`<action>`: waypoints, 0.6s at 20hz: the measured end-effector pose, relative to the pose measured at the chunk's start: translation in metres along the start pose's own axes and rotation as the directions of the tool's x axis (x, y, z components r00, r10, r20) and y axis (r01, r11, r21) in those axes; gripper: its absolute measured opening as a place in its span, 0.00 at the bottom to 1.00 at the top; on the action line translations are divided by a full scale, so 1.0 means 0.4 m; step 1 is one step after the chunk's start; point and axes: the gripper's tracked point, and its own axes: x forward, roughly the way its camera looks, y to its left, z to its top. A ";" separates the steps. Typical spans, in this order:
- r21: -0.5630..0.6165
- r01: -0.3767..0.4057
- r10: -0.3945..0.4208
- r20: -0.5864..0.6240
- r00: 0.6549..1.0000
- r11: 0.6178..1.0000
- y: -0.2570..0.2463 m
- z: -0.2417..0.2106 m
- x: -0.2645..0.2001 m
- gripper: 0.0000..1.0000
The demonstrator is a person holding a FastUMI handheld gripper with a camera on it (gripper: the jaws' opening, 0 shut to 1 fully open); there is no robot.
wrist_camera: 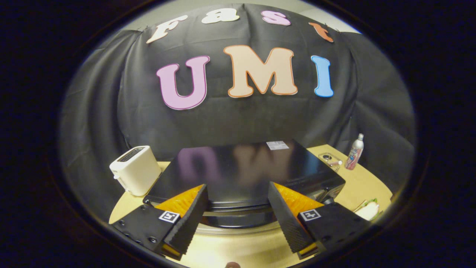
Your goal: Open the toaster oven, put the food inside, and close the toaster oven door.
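Note:
A black toaster oven (245,167) with a glossy top stands on the wooden table (357,186), seen from above and in front. Its front edge carries a dark handle bar (238,214) with a silver strip below it, and the door looks closed. My gripper (237,185) is open and holds nothing. Its fingers straddle the oven's front edge, with the handle bar in the gap between them. The food (368,210), a pale sandwich-like piece with a bit of green, lies on the table to the right of the right finger.
A white pop-up toaster (135,169) stands left of the oven. Behind the oven on the right are a clear glass dish (329,160) and a slim bottle (355,152). The black cloth wall closes in the back.

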 end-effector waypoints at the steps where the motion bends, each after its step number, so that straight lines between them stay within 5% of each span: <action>1: 0.000 0.001 -0.001 0.009 1.000 1.000 0.001 0.005 -0.004 1.00; 12: -0.002 -0.024 0.024 -0.014 1.000 1.000 -0.010 -0.059 -0.114 1.00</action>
